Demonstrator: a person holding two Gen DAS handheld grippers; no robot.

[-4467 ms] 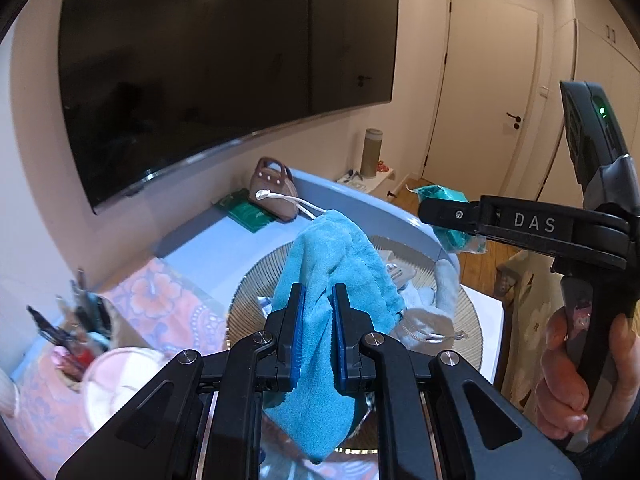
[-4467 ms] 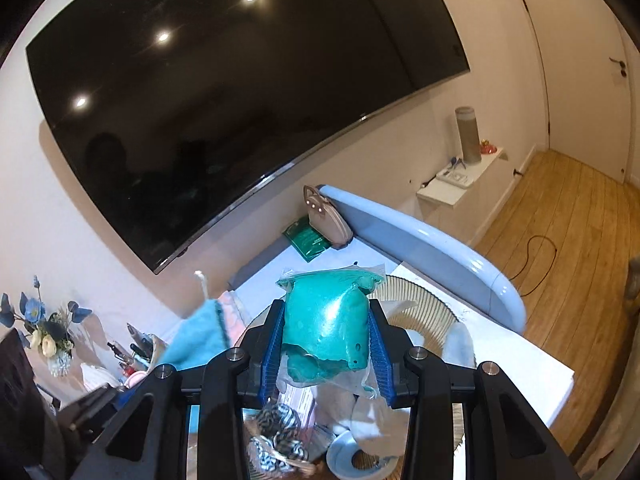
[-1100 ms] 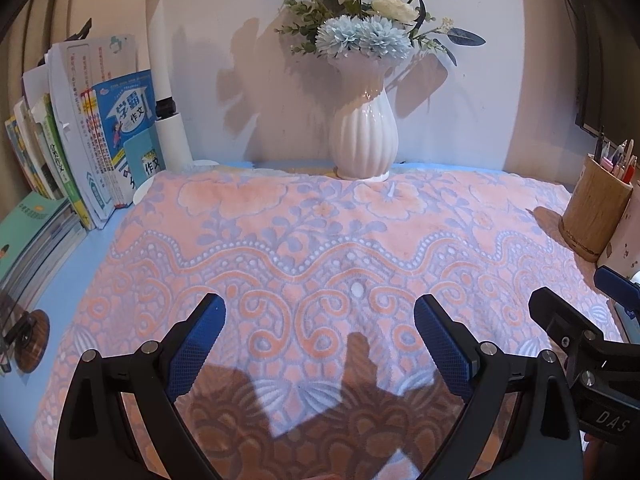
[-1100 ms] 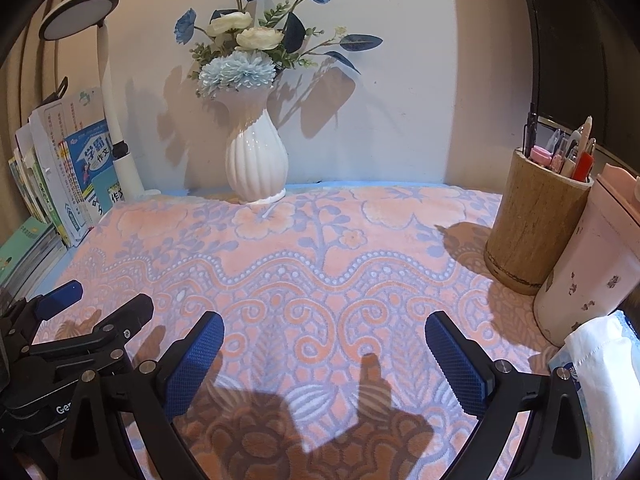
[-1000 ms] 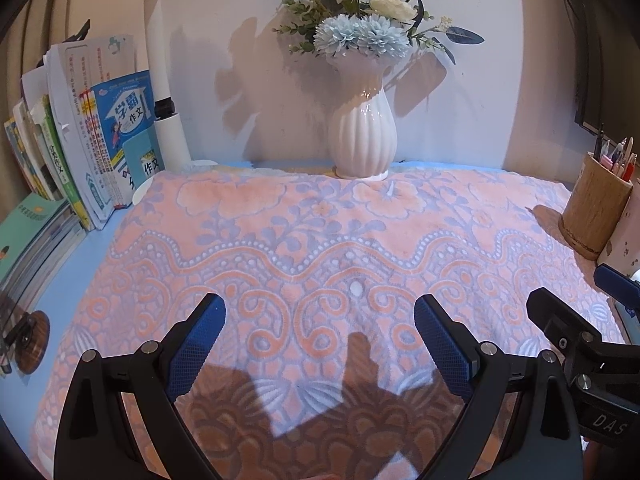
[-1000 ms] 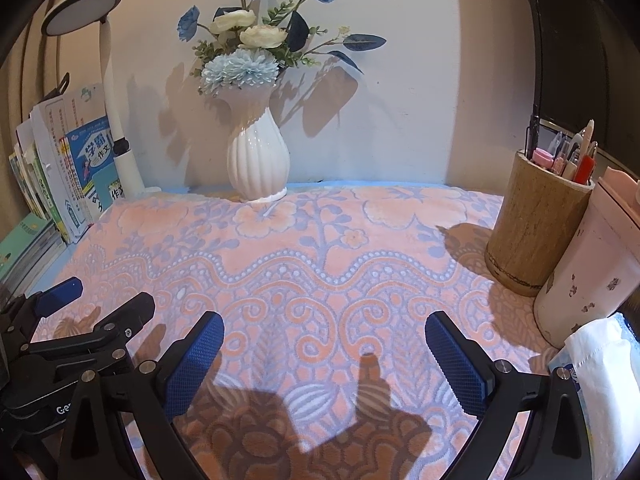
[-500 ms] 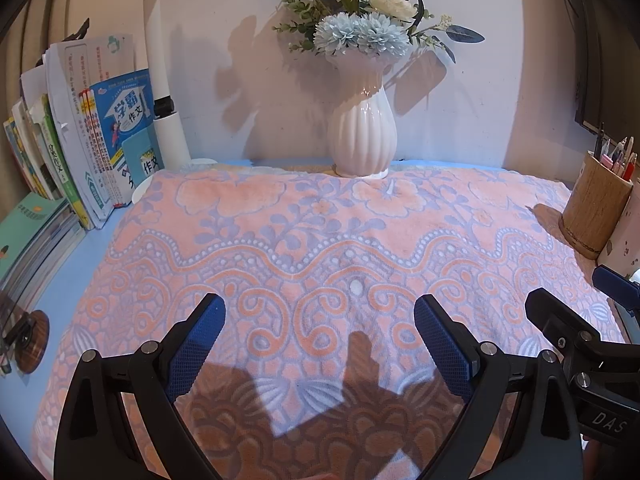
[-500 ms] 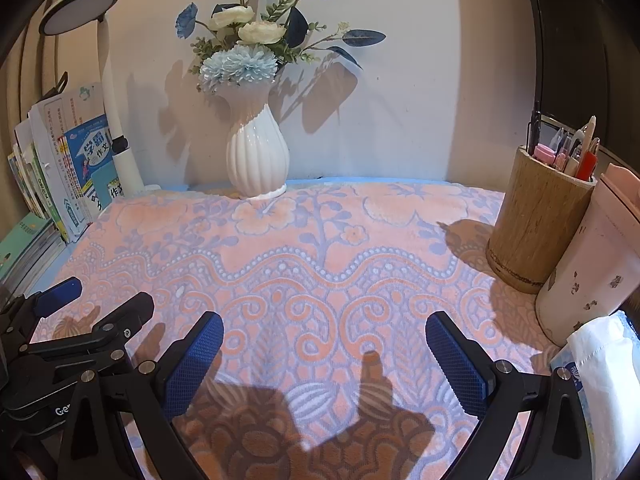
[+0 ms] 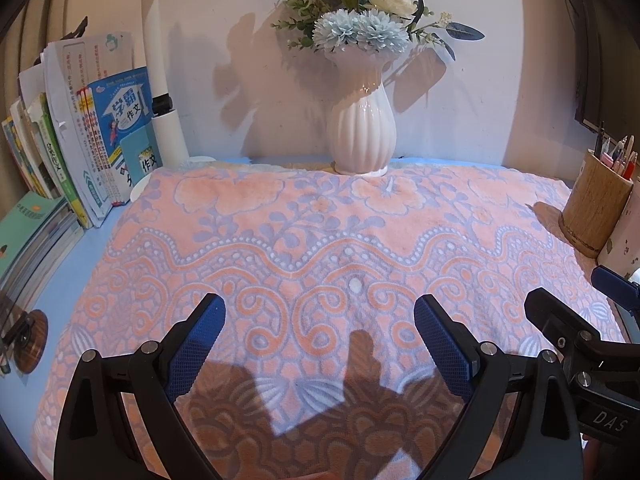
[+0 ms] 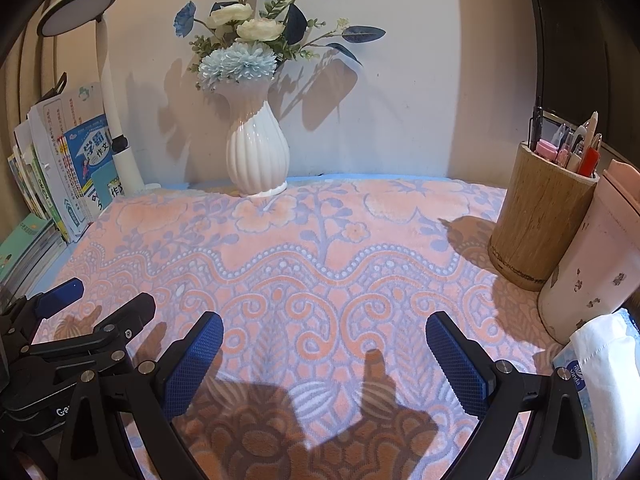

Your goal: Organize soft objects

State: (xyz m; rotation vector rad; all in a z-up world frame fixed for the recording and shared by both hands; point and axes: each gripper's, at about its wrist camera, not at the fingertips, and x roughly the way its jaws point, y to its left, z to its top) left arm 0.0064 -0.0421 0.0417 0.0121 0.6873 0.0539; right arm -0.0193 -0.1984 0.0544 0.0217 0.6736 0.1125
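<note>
Here the left gripper [image 9: 320, 334] and right gripper [image 10: 324, 354] hover side by side, level, low over the patterned towel [image 9: 320, 240], both aimed at the white vase [image 9: 362, 136] by the wall. Each has its jaws spread wide and grips nothing. The towel lies flat across the desk, between the books [image 9: 80, 152] and the wooden pen holder [image 10: 536, 216]

Home desk: books [image 9: 100, 136], vase [image 9: 362, 128]
</note>
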